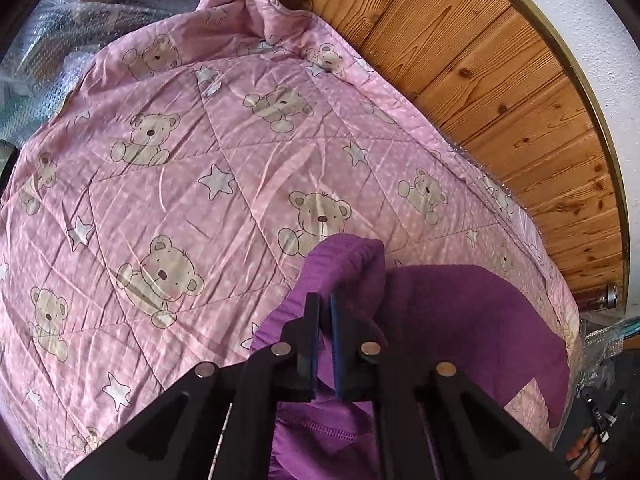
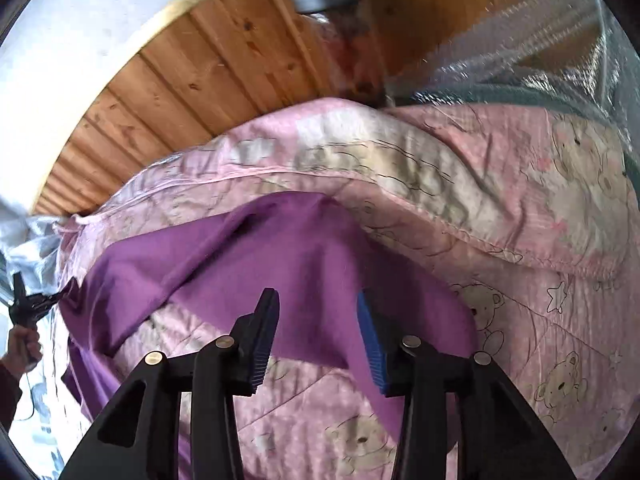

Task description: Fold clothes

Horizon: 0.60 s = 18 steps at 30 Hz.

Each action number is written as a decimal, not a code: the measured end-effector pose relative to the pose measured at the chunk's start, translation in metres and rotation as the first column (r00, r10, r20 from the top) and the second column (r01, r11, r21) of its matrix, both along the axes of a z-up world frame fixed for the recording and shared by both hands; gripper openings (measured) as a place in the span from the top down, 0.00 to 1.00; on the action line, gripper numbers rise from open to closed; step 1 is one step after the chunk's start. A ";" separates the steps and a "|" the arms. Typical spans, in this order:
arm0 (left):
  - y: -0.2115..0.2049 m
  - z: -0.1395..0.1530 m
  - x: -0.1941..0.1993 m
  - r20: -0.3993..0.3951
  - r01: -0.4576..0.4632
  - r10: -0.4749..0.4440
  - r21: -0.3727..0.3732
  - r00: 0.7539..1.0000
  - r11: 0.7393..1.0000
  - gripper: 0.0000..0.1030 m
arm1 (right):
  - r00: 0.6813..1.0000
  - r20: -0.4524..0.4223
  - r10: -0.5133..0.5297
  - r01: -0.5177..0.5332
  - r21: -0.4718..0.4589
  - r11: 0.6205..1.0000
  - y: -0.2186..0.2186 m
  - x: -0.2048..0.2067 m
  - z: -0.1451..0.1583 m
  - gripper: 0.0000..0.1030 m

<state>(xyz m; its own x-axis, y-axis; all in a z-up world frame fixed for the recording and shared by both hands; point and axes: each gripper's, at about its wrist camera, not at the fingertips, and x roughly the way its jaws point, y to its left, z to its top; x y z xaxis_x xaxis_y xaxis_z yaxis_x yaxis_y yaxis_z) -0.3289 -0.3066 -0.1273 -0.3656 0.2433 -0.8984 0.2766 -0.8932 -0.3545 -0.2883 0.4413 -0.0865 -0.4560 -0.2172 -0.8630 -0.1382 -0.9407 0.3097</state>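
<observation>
Largest item: the pink bear-print quilt (image 1: 208,184) covers the work surface, pushed against the wood-panelled wall (image 1: 500,92). Its surface is creased and padded, not flat.

On it lies the task item, a purple garment (image 2: 280,256), draped over the near part of the quilt with one portion running off toward my left side.

My left gripper (image 1: 325,308) is pinched narrow on a bunched fold of that garment, cloth standing up between the pads. My right gripper (image 2: 318,320) stands wide apart above a loose edge of the garment, gripping nothing.

Risks, as I judge them:
- The left hold is on a gathered wad, not a clean edge; lifting may drag several layers and skew the fold.
- The right jaws, closing low, could catch quilt along with garment and pull both.
- The soft, uneven quilt may let a crease wander.

Containers: a dark-lidded jar (image 2: 332,4) stands by the wall beyond the quilt. It is blurred; contents appear dark, and I cannot identify them.
</observation>
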 end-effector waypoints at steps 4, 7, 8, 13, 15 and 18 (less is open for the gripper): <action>0.016 0.008 -0.003 -0.003 0.023 -0.023 -0.008 1.000 1.000 0.75 | 0.998 0.043 -0.051 0.055 -0.089 0.995 0.020 -0.024 -0.030 0.49; 0.026 0.012 -0.003 -0.016 0.036 -0.036 -0.011 0.999 0.999 0.65 | 0.996 0.090 0.024 -0.015 -0.102 0.995 0.012 -0.045 -0.046 0.54; 0.028 0.011 -0.002 -0.020 0.032 -0.032 -0.009 0.999 0.999 0.64 | 0.991 0.116 0.067 -0.058 -0.083 0.995 0.005 -0.051 -0.051 0.66; 0.038 0.004 -0.002 -0.034 0.027 -0.028 -0.033 0.999 0.999 0.64 | 0.982 -0.055 0.179 -0.158 0.269 0.950 -0.031 -0.041 0.029 0.97; 0.034 0.003 -0.002 -0.028 0.023 -0.025 -0.042 0.999 0.999 0.85 | 0.943 -0.231 0.239 -0.118 0.438 0.891 -0.049 -0.007 0.090 0.96; 0.027 0.003 -0.003 -0.015 0.016 -0.017 -0.053 1.000 0.998 0.87 | 0.928 -0.240 0.284 -0.091 0.594 0.799 -0.063 0.038 0.096 0.84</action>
<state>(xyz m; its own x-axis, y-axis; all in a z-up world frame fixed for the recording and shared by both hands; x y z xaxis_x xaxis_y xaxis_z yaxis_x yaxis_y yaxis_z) -0.3318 -0.2792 -0.1244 -0.3760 0.2016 -0.9044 0.2566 -0.9152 -0.3107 -0.2500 0.3787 0.0095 -0.7149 0.1539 -0.6821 0.0688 -0.9553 -0.2876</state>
